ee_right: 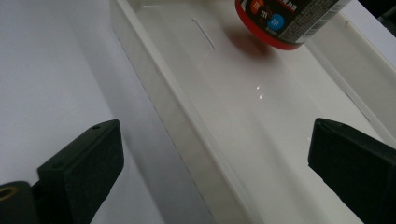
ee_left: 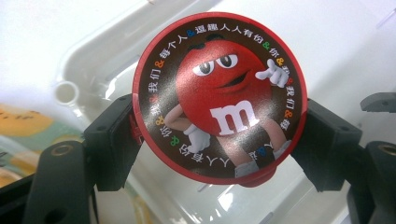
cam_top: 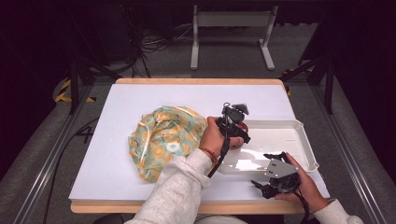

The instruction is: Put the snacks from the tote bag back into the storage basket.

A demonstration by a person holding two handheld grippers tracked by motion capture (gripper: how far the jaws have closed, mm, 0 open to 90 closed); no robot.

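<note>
With your left gripper (ee_left: 219, 140) clamped on the candy tub (ee_left: 219, 95) just above the white tray (cam_top: 306, 144) near the desk's right edge, lower it slowly and upright, keeping the right gripper (ee_right: 215, 168), jaws apart, clear.

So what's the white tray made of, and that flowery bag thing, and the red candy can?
The white tray looks like glossy hard plastic: its floor mirrors the lights. The flowery bag seems to be soft, thin fabric or coated cloth, since it crumples into folds with a slight sheen. The candy can, gripped by the left gripper, has a smooth printed red lid, probably plastic; what its body is made of isn't clear.
</note>
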